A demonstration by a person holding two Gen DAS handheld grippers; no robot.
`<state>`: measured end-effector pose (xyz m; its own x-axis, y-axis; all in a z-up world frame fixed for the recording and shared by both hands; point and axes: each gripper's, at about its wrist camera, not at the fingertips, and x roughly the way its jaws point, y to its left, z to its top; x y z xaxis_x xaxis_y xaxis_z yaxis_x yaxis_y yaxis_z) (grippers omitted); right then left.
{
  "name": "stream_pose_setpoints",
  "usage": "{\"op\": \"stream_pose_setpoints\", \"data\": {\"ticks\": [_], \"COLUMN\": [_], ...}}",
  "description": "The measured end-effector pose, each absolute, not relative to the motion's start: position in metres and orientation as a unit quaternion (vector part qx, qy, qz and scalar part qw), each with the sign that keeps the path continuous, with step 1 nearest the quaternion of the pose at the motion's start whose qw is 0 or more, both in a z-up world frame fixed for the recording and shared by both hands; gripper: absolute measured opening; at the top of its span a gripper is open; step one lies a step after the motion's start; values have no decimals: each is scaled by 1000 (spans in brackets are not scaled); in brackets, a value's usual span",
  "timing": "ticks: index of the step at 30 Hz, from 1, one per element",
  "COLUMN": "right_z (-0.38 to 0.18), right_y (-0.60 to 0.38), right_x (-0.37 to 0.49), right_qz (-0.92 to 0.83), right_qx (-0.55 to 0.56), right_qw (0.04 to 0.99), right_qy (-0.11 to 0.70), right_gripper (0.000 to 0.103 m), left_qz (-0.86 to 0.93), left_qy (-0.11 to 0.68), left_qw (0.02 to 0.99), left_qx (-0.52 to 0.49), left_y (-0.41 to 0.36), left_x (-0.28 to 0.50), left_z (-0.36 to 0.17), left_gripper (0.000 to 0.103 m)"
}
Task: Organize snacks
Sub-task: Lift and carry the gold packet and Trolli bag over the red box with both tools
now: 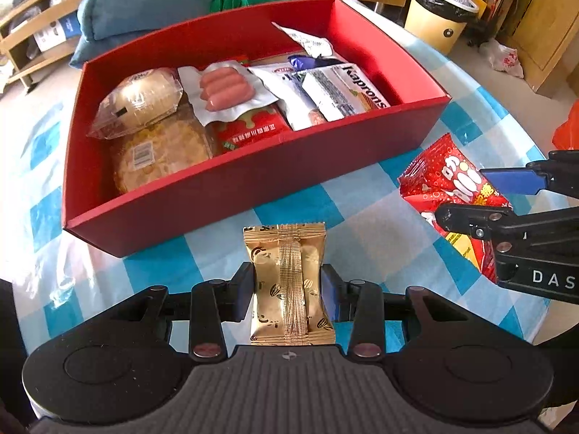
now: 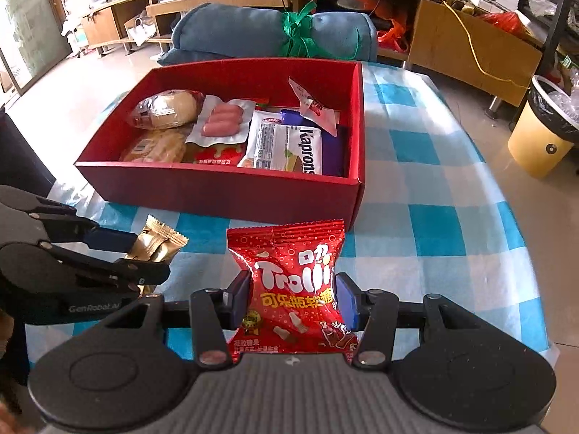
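The gold snack packet (image 1: 289,282) is pinched by the left gripper (image 1: 287,291), the Trolli gummy bag (image 2: 293,289) by the right gripper (image 2: 293,298); either slick wrapper could be dropped short of the red box (image 1: 224,188).

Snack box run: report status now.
Left gripper shut on gold packet. Right gripper shut on red Trolli bag. Red box ahead, path clear.

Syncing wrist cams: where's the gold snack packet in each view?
Left wrist: gold snack packet bottom centre, clamped in the left gripper.
Right wrist: gold snack packet at left edge, mid-height, in that same gripper.
Shared landmark: red box, behind the packet in both.
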<state>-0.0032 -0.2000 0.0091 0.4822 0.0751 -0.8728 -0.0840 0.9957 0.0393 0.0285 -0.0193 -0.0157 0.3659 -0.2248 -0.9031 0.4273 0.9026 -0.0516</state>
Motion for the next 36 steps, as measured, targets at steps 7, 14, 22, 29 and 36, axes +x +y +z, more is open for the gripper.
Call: {"op": "stream_pose_setpoints", "data": {"ticks": [7,14,22,29,36], "right_z": [10,12,15,24,39], "right_y": [-199,-198,-193,-190,-192], "right_x": [-5,-6,-9,-19,-31], "right_qz": [46,45,48,50,44], "right_qx": [-3,-4,-7,1,13], "right_qw": [862,864,866,874,889], "right_qy": [505,501,497,484,456], "right_gripper": [45,45,45,45,45], "left_qz": [-197,-190,-182,-166,-154], "left_qy": [512,504,496,496,490], "left_qw": [830,837,844,849,856], "left_qx": [99,95,89,69,53], "left_y": [-20,-19,-14,-3,3], "left_x": [23,22,18,9,1], "left_z": [-8,-2,3,4,12], "left_gripper": [48,48,48,48,48]}}
